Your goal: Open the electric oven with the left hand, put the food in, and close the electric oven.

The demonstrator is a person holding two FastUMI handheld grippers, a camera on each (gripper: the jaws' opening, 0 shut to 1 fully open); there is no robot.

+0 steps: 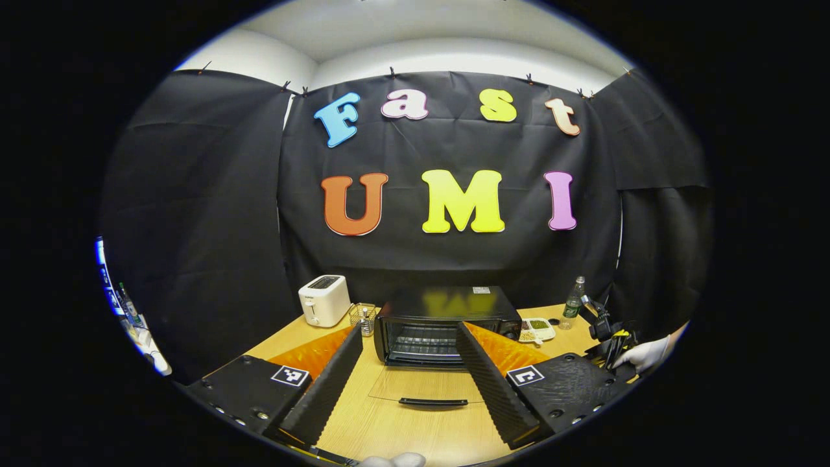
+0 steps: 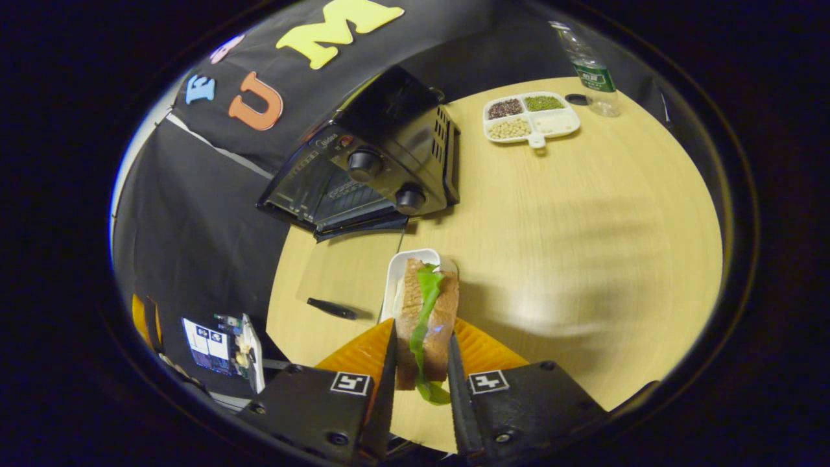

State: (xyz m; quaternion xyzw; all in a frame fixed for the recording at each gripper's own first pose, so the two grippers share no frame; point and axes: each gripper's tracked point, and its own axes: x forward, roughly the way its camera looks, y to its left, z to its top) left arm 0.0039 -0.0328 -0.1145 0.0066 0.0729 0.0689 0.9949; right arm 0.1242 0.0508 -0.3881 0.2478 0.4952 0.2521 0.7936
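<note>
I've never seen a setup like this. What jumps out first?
The sandwich, lettuce spilling out, gripped between the right gripper fingers above a white dish. Beyond it sits the black oven mid-table, its glass door dropped flat open, with the left gripper spread wide before it.

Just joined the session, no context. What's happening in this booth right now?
A person is loading an electric oven using two hand-held grippers. The oven's glass door already lies flat open on the wooden table. The left hand-held gripper is open, facing the oven with nothing between its fingers. The right hand-held gripper is shut on a sandwich above a white dish, not yet in the oven.
</note>
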